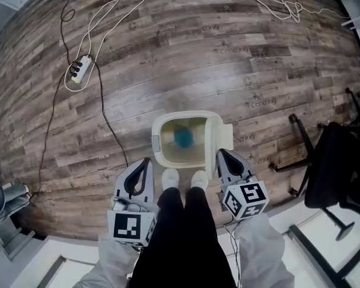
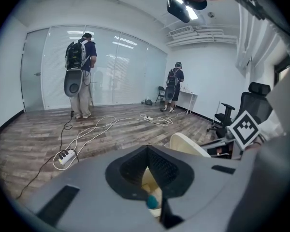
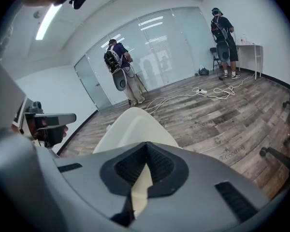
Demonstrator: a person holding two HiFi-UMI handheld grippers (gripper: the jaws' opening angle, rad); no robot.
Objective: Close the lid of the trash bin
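A cream trash bin (image 1: 162,152) stands on the wood floor just ahead of the person's white shoes (image 1: 170,177). Its lid (image 1: 223,138) is swung up at the bin's right side. Something blue (image 1: 183,137) lies inside. My left gripper (image 1: 145,162) hovers at the bin's near left corner, shut and holding nothing; its own view looks past the jaws (image 2: 147,150) onto the blue thing (image 2: 152,202) and the lid (image 2: 188,144). My right gripper (image 1: 222,155) is shut too, close beside the raised lid (image 3: 135,127), which fills the view just beyond its jaws (image 3: 146,145).
A power strip (image 1: 80,69) with cables lies on the floor at the far left. A black office chair (image 1: 336,161) stands to the right. Two people with backpacks (image 2: 79,76) (image 3: 224,37) stand far off by the glass wall.
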